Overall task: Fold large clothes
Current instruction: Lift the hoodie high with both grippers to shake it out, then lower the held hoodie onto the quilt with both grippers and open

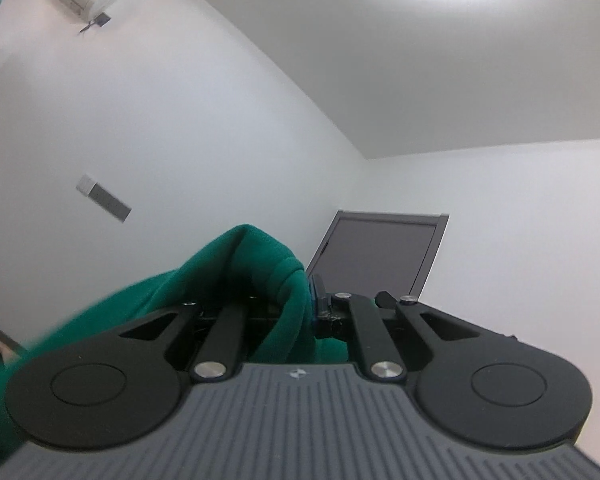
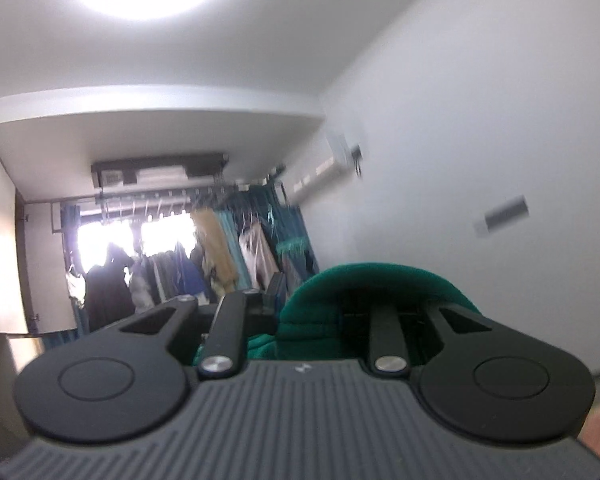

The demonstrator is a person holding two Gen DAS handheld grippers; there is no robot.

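From the left wrist, the left claw (image 1: pixel 296 300) is clamped on green cloth (image 1: pixel 260 256), raised before a white wall (image 1: pixel 160 128) and dark door (image 1: pixel 380 252). From the right wrist, the right claw (image 2: pixel 300 312) is clamped on the same cloth (image 2: pixel 380 276); hanging clothes (image 2: pixel 220 248) blur behind.

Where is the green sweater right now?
The green sweater is bunched in the left claw, up near the dark door. Another part sits in the right claw.

Green garment (image 1: pixel 236 264) (plain, unpatterned), black gripper (image 1: pixel 300 300), white walls (image 1: pixel 180 120).
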